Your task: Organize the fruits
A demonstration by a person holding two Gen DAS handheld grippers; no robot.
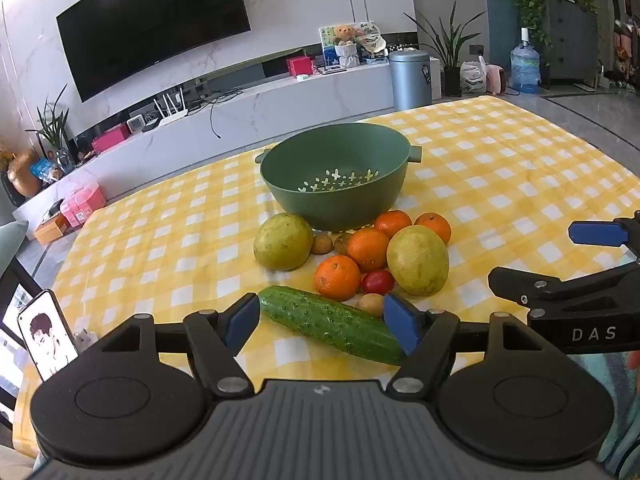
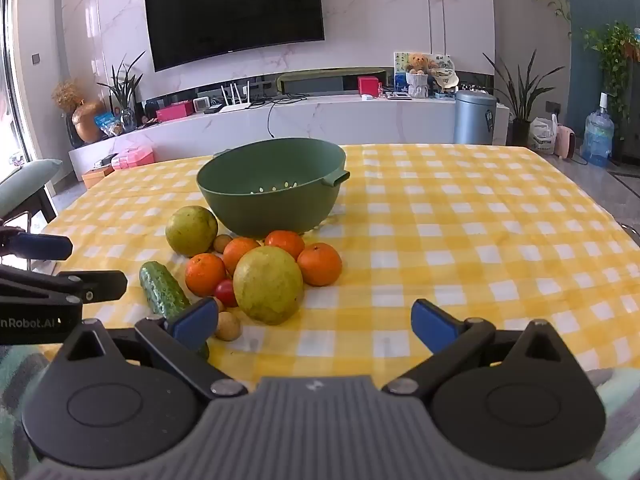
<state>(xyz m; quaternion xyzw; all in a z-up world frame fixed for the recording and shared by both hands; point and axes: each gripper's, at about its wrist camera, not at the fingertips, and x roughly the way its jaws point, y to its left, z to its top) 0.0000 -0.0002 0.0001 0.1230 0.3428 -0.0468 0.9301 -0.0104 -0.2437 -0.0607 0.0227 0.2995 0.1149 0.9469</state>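
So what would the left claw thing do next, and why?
Probably close its fingers on the cucumber. The left gripper is open with the cucumber lying between its blue pads, and the green bowl behind the fruit is empty. The cucumber lies slanted across the gap, so a slight turn first might give a squarer hold.

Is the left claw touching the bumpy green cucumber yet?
Cannot tell. In the left wrist view the open left claw straddles the bumpy green cucumber, and its blue pads overlap both ends without showing contact or a gap.
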